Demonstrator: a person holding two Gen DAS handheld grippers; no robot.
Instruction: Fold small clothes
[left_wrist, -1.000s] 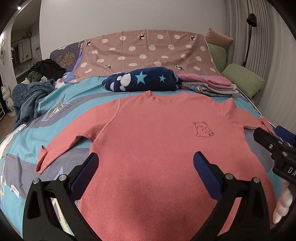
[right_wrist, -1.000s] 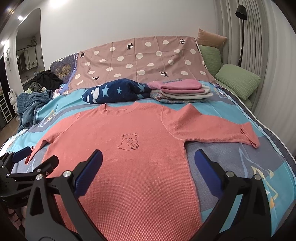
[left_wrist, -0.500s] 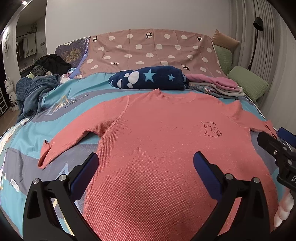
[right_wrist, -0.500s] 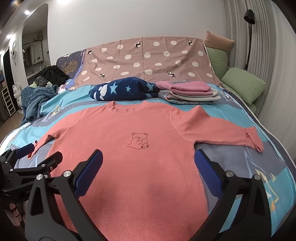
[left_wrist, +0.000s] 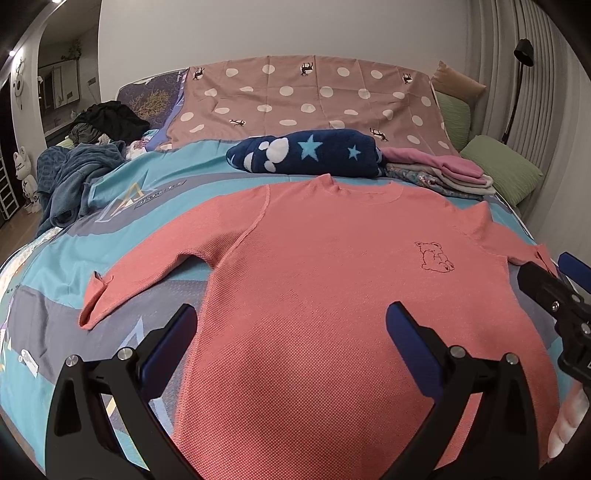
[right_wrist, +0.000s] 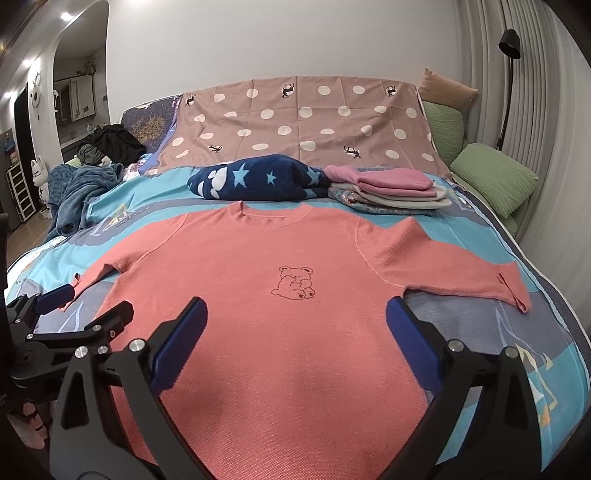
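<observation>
We have the coral long-sleeved top (right_wrist: 280, 306) spread flat and face up on the patterned bedspread (right_wrist: 480, 325), neckline toward the headboard, both sleeves angled out to the sides and a small bear outline (right_wrist: 293, 282) stitched on the chest. Our left gripper (left_wrist: 291, 339) hovers over the lower left part of the body with its jaws wide apart and nothing between them; our right gripper (right_wrist: 295, 336) hovers over the hem area, equally wide and empty. Neither pad touches the cloth as far as we can tell

We judge the fold has not begun, so the risks lie in the first pinch. If we close on the middle of the body rather than on an edge or sleeve, we would likely lift both layers and drag the whole top out of square. The knit looks soft and loose, so a pinch on one layer only may let the back stay behind and bunch. The left cuff (left_wrist: 94, 299) is already turned up, and carrying that sleeve across could trap the curl inside the fold. The two tools sit close together near the left side, so a crossing move could knock them. The star-patterned blanket (right_wrist: 258, 177) and the folded stack (right_wrist: 388, 188) lie just beyond the collar, and pushing the top forward could ruck it against them
</observation>
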